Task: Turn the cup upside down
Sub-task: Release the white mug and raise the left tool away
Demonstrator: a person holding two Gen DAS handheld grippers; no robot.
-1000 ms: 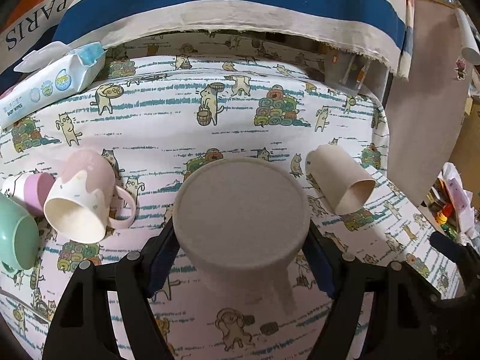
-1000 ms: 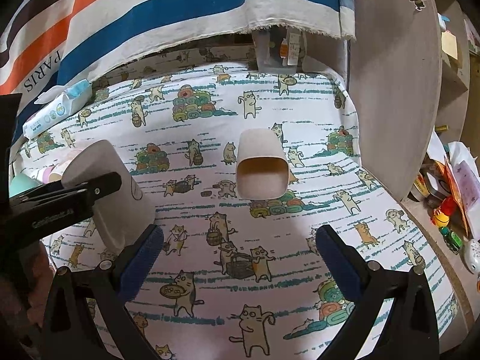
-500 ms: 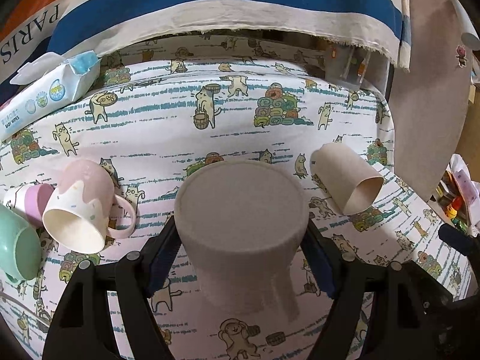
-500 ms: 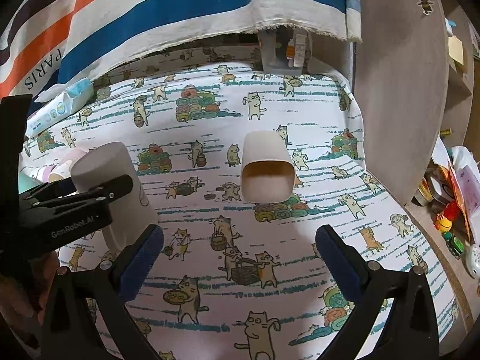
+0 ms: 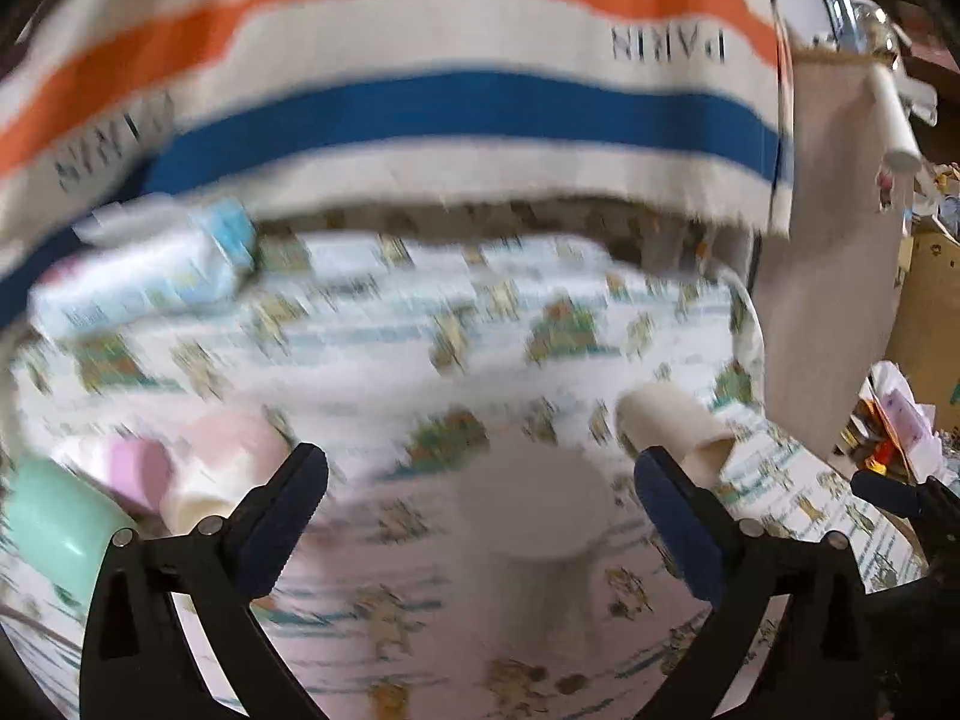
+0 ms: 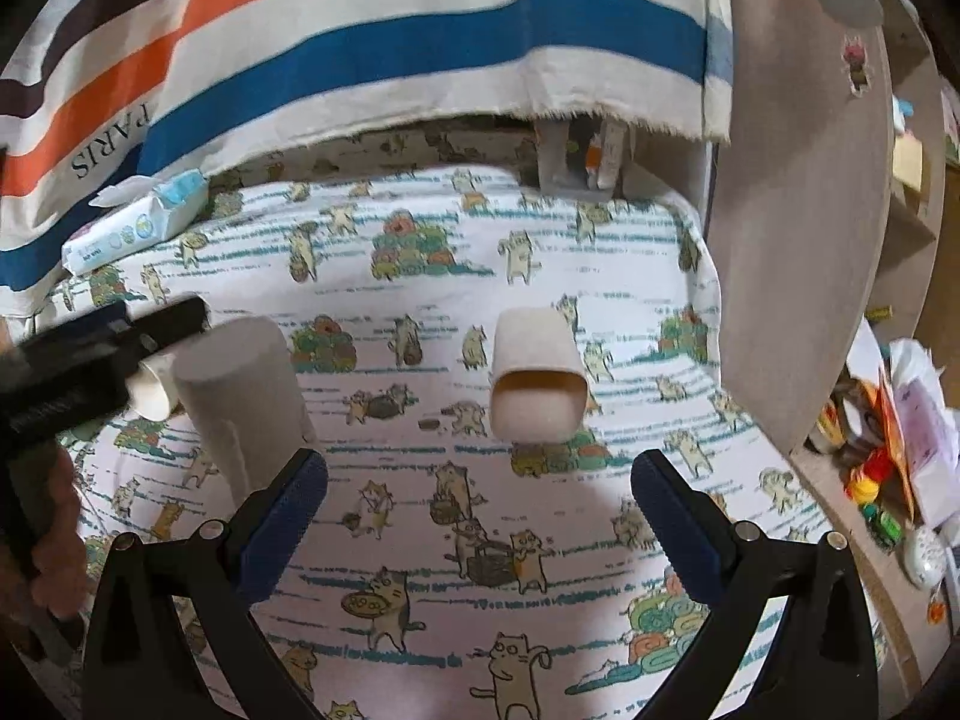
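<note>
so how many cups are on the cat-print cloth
5: beige cup upside down at left, square beige cup on its side mid-cloth, and pink mug, lilac cup, mint cup clustered far left. Others may be hidden.

Matt beige cup (image 6: 240, 396); printed cloth tablecover (image 6: 540, 276); glossy plastic wipes pack (image 6: 135, 222).

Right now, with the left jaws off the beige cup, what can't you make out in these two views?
- Beige cup: its mouth faces down onto the tablecloth, so the rim and inside are hidden; the left wrist view is motion-blurred.
- Pink mug and mint cup: blurred in the left wrist view; the mint cup is cut off by the edge.
- Wipes pack: its print is too small to read.
- Lying cup: its far end is hidden.
</note>
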